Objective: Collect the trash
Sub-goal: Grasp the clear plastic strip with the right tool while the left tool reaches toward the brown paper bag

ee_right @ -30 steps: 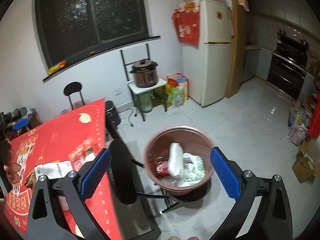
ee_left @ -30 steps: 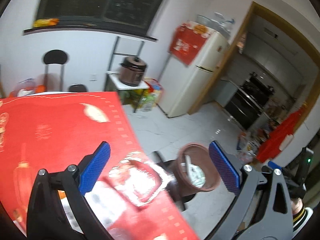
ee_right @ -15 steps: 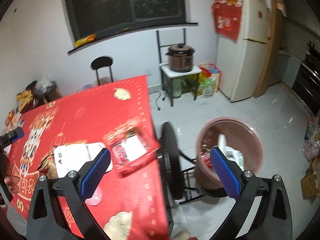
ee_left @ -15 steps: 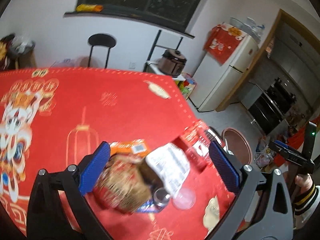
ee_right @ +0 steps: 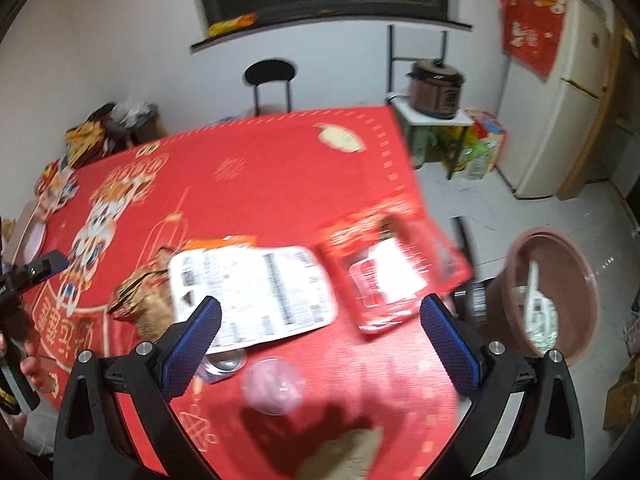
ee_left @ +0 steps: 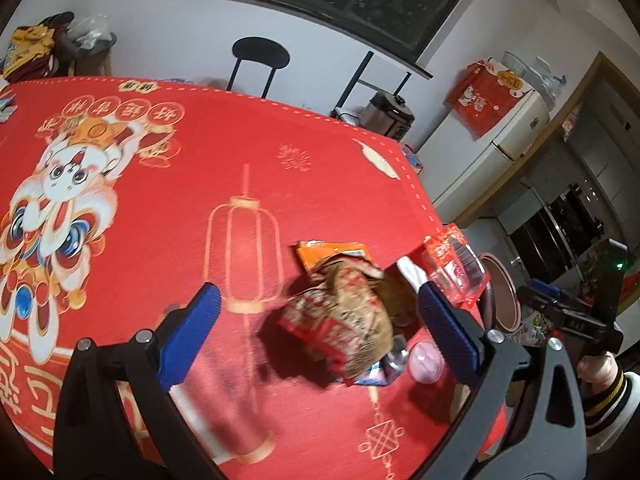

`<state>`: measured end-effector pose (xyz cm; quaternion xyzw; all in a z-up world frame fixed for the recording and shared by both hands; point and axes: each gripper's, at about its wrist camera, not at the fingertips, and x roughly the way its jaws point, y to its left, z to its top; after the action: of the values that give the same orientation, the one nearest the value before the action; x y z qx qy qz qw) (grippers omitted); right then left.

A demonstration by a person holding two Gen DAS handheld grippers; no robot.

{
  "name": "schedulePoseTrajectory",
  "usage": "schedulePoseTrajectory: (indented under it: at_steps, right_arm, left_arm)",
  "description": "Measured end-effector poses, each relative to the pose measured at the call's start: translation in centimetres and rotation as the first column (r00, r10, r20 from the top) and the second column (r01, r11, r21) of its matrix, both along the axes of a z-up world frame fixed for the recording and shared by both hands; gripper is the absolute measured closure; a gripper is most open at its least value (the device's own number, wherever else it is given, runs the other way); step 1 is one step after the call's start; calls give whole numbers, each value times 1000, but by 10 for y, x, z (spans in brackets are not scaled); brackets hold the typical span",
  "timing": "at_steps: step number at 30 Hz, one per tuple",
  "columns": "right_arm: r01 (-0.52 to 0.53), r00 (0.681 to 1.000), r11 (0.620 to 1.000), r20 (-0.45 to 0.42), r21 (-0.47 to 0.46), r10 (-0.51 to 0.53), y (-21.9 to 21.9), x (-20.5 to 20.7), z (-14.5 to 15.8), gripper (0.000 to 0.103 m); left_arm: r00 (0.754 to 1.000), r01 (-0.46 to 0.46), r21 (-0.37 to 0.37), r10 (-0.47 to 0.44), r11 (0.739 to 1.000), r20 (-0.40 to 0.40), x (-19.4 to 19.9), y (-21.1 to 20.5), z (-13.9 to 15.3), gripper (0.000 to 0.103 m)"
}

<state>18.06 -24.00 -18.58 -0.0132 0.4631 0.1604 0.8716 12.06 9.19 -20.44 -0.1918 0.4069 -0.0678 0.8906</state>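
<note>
A pile of trash lies near the right edge of the red tablecloth point(ee_left: 160, 184). On top is a crumpled brown and red wrapper point(ee_left: 348, 316), over an orange packet point(ee_left: 320, 254). In the right wrist view I see a white printed packet point(ee_right: 256, 292), a red clear-windowed package point(ee_right: 388, 272) at the table's edge and a pink round lid point(ee_right: 274, 384). My left gripper point(ee_left: 316, 334) hangs open above the crumpled wrapper. My right gripper point(ee_right: 318, 340) is open over the white packet and the pink lid. A brown bin point(ee_right: 548, 292) holding trash stands on the floor to the right.
A black stool point(ee_left: 260, 60) stands behind the table. A rice cooker point(ee_right: 436, 88) sits on a small white stand near a cream fridge point(ee_right: 560, 92). A black chair back point(ee_right: 464, 240) stands between the table and the bin. Clutter lies at the table's far left corner point(ee_right: 92, 136).
Both grippers have swung left, from the floor bin to over the table. The trash pile now lies between the fingers of each; the bin has slid to the right edge.
</note>
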Motion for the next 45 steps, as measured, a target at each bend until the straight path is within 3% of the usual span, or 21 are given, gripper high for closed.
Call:
schedulePoseTrajectory:
  at_steps: [6, 10, 15, 20, 24, 27, 32, 37, 44, 45]
  right_arm:
    - [-119, 990, 993, -70, 12, 119, 70, 3, -34, 5]
    - [-146, 985, 989, -91, -17, 144, 104, 10, -52, 6]
    - [-140, 982, 988, -136, -70, 129, 119, 19, -71, 23]
    - [-118, 983, 991, -147, -68, 107, 106, 17, -69, 43]
    - [-88, 988, 995, -127, -41, 83, 88, 15, -52, 68]
    - [-69, 993, 997, -96, -28, 66, 74, 13, -38, 79]
    - [-46, 998, 999, -36, -23, 45, 52, 7, -12, 86]
    - [24, 999, 999, 26, -41, -23, 25, 9, 6, 86]
    - [57, 998, 998, -6, -34, -57, 4, 17, -3, 87]
    - [54, 998, 998, -11, -22, -54, 2, 17, -4, 91]
  left_arm:
    - [999, -12, -21, 12, 1000, -30, -12, 20, -16, 6]
    - [999, -18, -39, 16, 999, -44, -18, 25, -25, 6]
    - [999, -16, -59, 13, 998, -49, -25, 26, -32, 6]
    - [999, -12, -80, 7, 997, -53, -27, 25, -37, 6]
    - [999, -3, -93, -2, 996, -54, -23, 22, -39, 6]
    - [999, 12, -97, -17, 995, -51, -19, 17, -39, 6]
    - [998, 36, -105, -42, 994, -49, -12, 5, -39, 6]
    - [997, 51, -110, -57, 993, -48, -7, -5, -38, 6]
    - [996, 58, -115, -65, 992, -57, -4, -15, -41, 6]
    - [996, 58, -116, -65, 992, -59, -4, -16, -41, 6]
